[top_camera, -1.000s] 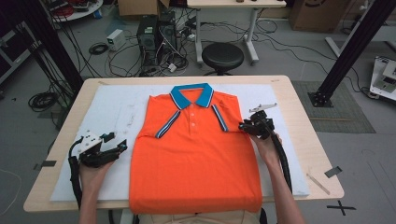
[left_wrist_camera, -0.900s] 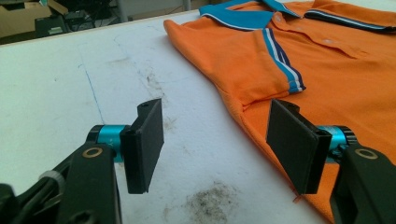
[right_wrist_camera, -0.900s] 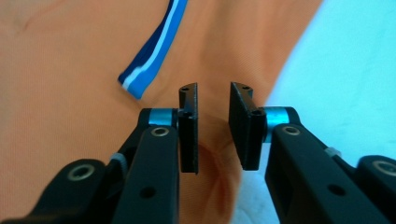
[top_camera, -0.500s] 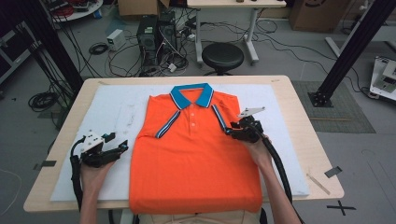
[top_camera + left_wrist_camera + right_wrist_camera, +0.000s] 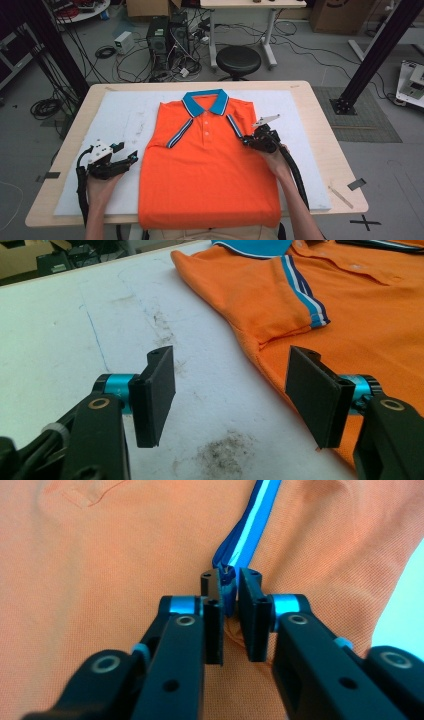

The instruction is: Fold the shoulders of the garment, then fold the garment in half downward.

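Orange polo shirt (image 5: 210, 170), right gripper (image 5: 229, 587) apparently pinching striped cuff (image 5: 247, 522)

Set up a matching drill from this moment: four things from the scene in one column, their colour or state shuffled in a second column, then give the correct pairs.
Things:
1. polo shirt
2. collar
3. left gripper
4. right gripper

Colour or state:
A. jaws standing wide apart over the white mat, nothing between them
B. blue
C. orange, spread flat on the mat
D. jaws closing on the striped sleeve cuff, which sits between them

Pairs: 1-C, 2-B, 3-A, 4-D
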